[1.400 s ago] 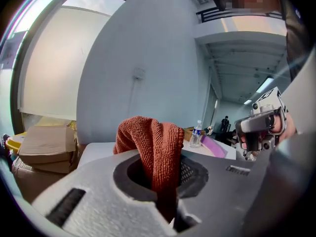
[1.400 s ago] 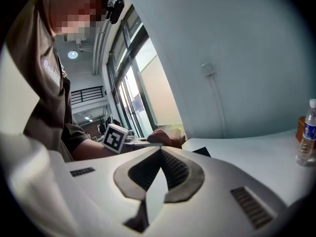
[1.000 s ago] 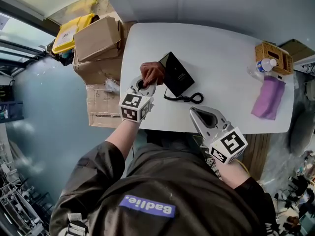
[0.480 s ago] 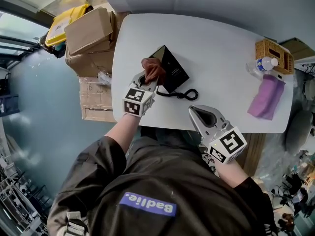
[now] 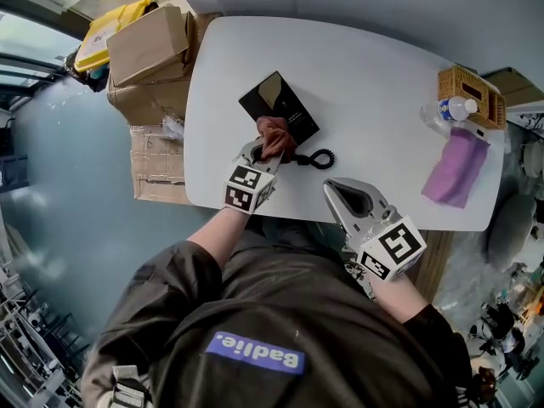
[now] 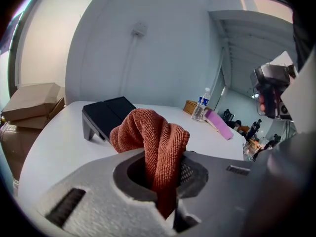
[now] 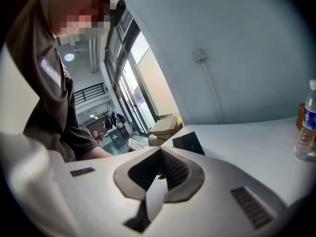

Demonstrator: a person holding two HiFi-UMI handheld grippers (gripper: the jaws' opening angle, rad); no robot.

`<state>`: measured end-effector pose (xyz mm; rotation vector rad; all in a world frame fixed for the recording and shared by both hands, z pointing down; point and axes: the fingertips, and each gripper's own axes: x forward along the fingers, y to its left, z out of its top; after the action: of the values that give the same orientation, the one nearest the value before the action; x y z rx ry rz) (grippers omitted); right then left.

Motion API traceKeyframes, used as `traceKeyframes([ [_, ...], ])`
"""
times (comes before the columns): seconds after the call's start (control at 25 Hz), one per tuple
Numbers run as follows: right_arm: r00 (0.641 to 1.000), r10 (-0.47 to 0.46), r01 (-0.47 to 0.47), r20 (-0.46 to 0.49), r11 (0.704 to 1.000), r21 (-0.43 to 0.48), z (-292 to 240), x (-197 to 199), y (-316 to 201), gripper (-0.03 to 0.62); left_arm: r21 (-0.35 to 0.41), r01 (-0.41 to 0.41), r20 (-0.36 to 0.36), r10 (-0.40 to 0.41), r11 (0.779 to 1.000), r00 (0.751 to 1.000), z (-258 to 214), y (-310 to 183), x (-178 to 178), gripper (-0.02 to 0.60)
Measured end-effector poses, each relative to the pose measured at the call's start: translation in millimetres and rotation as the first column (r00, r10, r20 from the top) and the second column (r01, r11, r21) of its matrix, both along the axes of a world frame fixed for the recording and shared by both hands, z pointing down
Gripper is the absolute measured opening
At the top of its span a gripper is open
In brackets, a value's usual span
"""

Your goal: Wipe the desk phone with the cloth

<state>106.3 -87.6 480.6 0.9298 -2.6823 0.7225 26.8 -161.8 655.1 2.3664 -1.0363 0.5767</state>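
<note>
Desk phone (image 5: 279,107) sits left of centre on the white table (image 5: 382,126), with its coiled cord (image 5: 320,158) on your side. Your left gripper (image 5: 265,150) is clamped on the rust cloth (image 5: 274,134), bunched forward so the wad meets the phone's near edge. Your right gripper (image 5: 340,195) has its jaws together and empty, parked at the table's near edge, likely to clear the wiping path.

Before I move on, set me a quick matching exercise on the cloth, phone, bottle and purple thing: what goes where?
1 cloth
2 desk phone
3 water bottle
4 purple sheet

A beside the wicker basket
B lying at the table's right end
C clamped in the left gripper
D black, tilted on its stand

Pairs: 1-C, 2-D, 3-A, 4-B
</note>
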Motion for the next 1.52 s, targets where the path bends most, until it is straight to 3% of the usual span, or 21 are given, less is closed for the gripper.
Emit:
traceKeyframes([
  [0.2, 1.000, 0.002, -0.002, -0.001, 1.000, -0.002, -0.3, 5.5, 2.8, 0.028, -0.044, -0.012, -0.006, 0.012, 0.999, 1.000, 7.5, 18.3, 13.8, 0.037],
  [0.4, 1.000, 0.011, -0.012, 0.014, 1.000, 0.026, -11.1, 10.7, -2.2, 0.028, -0.019, 0.002, 0.000, -0.002, 1.000, 1.000, -11.2, 7.8, 6.2, 0.037],
  [0.68, 0.999, 0.010, -0.012, 0.053, 0.999, 0.051, -26.2, 10.9, -12.9, 0.028, 0.071, 0.108, 0.009, -0.109, 0.992, 0.994, -68.2, -53.6, -31.0, 0.037],
  [0.84, 0.998, 0.001, -0.004, 0.062, 0.999, 0.048, -26.1, 9.7, -17.4, 0.028, 0.091, 0.185, -0.001, -0.185, 0.979, 0.983, -77.1, -87.7, -49.3, 0.037],
  [1.04, 0.998, -0.006, 0.004, 0.059, 1.000, 0.018, -12.3, 12.0, -16.0, 0.028, 0.049, 0.197, -0.019, -0.197, 0.979, 0.980, -61.1, -93.4, -40.5, 0.037],
  [1.52, 0.999, 0.024, -0.023, 0.048, 1.000, -0.011, -0.4, 34.5, -5.6, 0.028, -0.087, 0.115, -0.035, -0.119, 0.990, 0.992, -9.7, -25.7, 13.0, 0.037],
])
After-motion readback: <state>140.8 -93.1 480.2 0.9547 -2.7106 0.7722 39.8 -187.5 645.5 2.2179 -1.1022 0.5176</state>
